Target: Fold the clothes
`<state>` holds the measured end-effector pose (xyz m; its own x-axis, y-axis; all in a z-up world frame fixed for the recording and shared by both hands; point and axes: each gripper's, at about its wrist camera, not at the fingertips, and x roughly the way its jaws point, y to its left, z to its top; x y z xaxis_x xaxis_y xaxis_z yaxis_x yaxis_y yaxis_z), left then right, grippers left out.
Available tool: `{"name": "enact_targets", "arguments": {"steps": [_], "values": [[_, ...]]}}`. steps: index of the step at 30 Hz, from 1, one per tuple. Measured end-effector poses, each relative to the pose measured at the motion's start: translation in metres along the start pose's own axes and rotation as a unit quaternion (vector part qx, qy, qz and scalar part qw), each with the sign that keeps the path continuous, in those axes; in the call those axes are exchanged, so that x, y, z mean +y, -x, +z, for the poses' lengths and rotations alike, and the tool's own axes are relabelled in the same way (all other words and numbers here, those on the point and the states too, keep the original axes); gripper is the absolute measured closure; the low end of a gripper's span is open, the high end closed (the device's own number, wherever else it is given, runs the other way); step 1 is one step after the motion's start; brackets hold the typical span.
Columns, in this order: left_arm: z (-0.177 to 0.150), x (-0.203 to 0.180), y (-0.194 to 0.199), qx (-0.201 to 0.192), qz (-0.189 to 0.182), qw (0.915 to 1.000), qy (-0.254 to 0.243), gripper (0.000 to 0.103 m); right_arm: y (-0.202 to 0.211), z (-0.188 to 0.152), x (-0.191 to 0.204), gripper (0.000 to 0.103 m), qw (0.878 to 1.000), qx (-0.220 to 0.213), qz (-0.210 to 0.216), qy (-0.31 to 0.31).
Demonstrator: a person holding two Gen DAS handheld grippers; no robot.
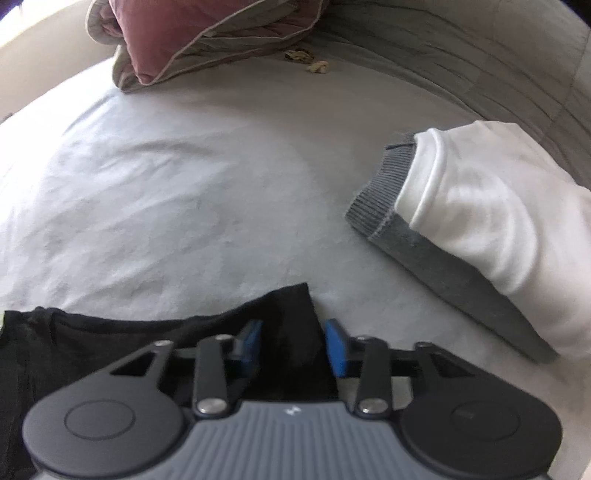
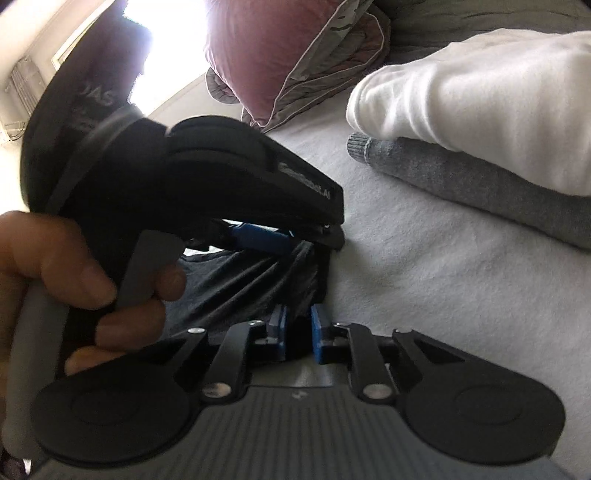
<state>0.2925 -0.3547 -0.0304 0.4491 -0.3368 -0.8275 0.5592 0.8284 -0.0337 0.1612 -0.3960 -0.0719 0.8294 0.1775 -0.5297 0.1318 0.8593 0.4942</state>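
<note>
Hand [image 2: 74, 273] on left gripper [image 2: 280, 240], right view only.

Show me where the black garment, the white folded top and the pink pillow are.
black garment [image 1: 284, 332]: left wrist view, the corner between the blue pads.
white folded top [image 1: 491, 206]: left wrist view, its upper surface.
pink pillow [image 2: 258, 51]: right wrist view, its pink face.

You're over a bed [image 1: 166, 192] with a pale, wrinkled sheet. At its far side lies a bunched pink-and-grey quilt [image 1: 207, 33]. Bright window light [image 2: 162, 22] glares far left by a cream wall [image 2: 44, 44].
</note>
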Motion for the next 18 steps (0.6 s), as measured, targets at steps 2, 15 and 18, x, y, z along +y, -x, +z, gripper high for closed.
{"name": "enact_targets", "arguments": {"steps": [2, 15, 18], "values": [[0.0, 0.008, 0.003, -0.005, -0.007, 0.9997, 0.022, 0.1, 0.001, 0.0, 0.002, 0.095, 1.0, -0.001, 0.001, -0.001], [-0.023, 0.12, 0.057, -0.087, -0.157, 0.9679, 0.176, 0.101, 0.014, 0.002, 0.044, 0.096, 0.992, -0.033, 0.118, -0.004], [-0.03, 0.142, 0.069, -0.104, -0.173, 0.9607, 0.19, 0.101, 0.011, 0.004, 0.062, 0.096, 0.987, -0.032, 0.155, 0.003]]}}
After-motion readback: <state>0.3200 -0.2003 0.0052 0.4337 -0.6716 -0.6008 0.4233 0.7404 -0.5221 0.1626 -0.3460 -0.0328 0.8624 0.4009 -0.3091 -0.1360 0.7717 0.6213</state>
